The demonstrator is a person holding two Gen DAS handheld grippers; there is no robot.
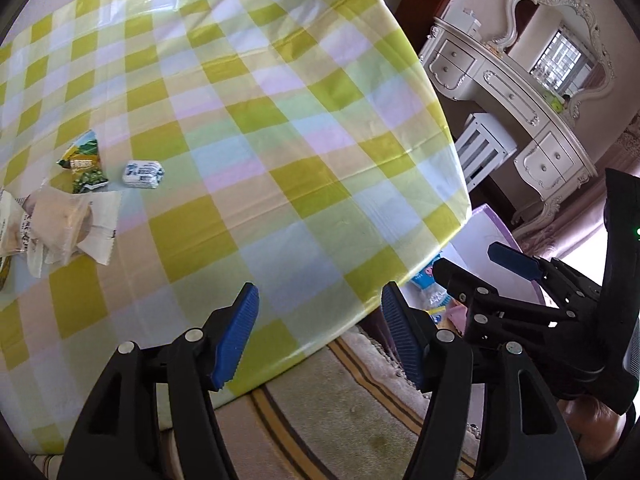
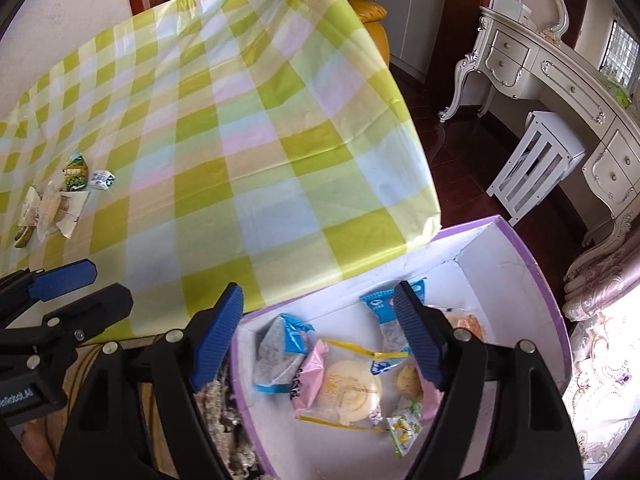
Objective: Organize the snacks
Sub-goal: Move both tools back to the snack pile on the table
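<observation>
Several wrapped snacks lie at the left of the checked table: a green packet, a small blue-and-white packet and a clear-wrapped cake. They also show in the right wrist view. My left gripper is open and empty above the table's near edge. My right gripper is open and empty above a purple-rimmed box beside the table. The box holds several snacks, among them a round cake and a blue-wrapped one.
A white dressing table and a white stool stand to the right on a dark wood floor. A striped rug lies under the table edge. A yellow armchair stands behind the table.
</observation>
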